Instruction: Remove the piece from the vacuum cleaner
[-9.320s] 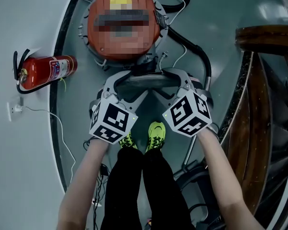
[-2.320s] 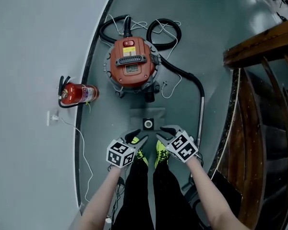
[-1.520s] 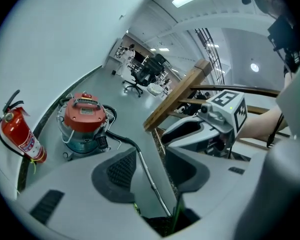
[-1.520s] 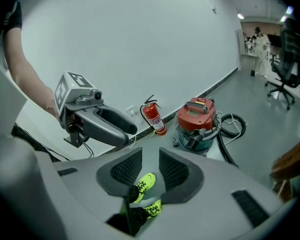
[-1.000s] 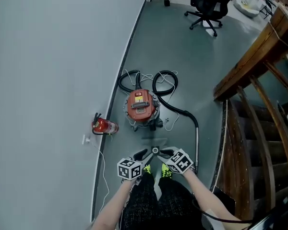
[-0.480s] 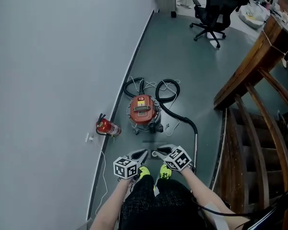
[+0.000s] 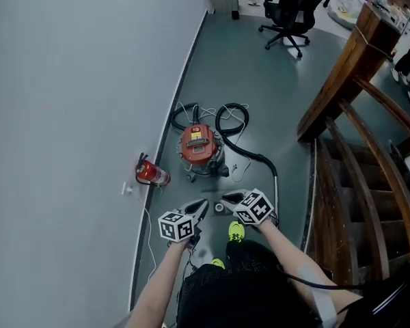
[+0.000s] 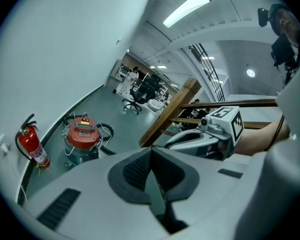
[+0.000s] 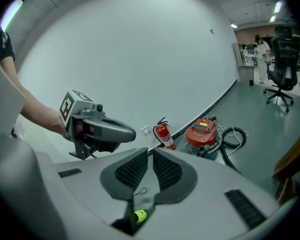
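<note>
The orange drum-shaped vacuum cleaner (image 7: 198, 145) stands on the grey-green floor (image 7: 260, 80), at 12 o'clock from both grippers and well apart from them. Its black ribbed hose (image 7: 254, 157) is seen leaving it at 4 o'clock and joining a pale metal wand (image 7: 277, 193) that lies on the floor. A red fire extinguisher (image 7: 152, 175) lies at 8 o'clock of the drum, near the wall.

The jaws of the left gripper (image 8: 151, 153) are pressed together with nothing between them. Those of the right gripper (image 9: 150, 155) have just been closing and are left with only a thin slit, through which floor and a yellow-green shoe (image 7: 236, 231) are seen; nothing is pinched.

A small pale round thing (image 7: 219, 208) is seen on the floor between the two gripper tips. Whether it is the removed piece cannot be told at this size.

The removal is judged to be finished or nearly so, since nothing is held and both grippers are raised clear of the machine. If so, the grippers are best kept high and drawn straight back, so that the hose and wand at 3 o'clock are not snagged. If a piece is still to be taken, the jaws must first be spread before the drum is approached, and the feet should be kept off whatever lies on the floor.
</note>
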Tool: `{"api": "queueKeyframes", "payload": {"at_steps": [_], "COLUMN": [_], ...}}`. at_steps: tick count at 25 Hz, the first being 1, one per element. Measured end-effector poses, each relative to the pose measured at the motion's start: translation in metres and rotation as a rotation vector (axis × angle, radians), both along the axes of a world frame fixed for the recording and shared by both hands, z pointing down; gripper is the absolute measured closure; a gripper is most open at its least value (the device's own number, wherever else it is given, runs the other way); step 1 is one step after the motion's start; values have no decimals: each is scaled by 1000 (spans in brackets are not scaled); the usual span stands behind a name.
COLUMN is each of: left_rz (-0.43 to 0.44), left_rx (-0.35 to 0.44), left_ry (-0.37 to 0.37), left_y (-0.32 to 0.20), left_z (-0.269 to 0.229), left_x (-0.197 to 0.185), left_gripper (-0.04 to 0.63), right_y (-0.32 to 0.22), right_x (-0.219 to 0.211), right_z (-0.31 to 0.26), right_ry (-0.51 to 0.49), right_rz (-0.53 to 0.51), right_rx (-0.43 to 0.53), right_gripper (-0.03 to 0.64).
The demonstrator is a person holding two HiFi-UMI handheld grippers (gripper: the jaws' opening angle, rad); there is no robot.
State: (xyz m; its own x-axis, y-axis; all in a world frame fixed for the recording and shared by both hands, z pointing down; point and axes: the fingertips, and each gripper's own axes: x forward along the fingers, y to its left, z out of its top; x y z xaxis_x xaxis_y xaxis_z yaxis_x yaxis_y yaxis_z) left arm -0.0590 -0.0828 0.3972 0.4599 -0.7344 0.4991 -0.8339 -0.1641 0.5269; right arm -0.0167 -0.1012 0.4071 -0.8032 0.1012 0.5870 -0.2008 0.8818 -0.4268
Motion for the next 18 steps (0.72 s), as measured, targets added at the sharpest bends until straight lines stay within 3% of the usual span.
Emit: {"api": "queueKeyframes", "payload": {"at_steps": [9,18], "left_rz": [33,88], "left_rx": [19,76], "left_ry": [40,39], "left_y": [42,93], "left_z": [-8,-26], "left_x": [21,44], "left_gripper": [586,585], "right_y": [30,71], "right_x": [13,28], "right_z": [-18,-35], "right_ry": [-15,-38], "right_rz": [61,131], "right_rx": [-8,49], "right_gripper": [571,571]}}
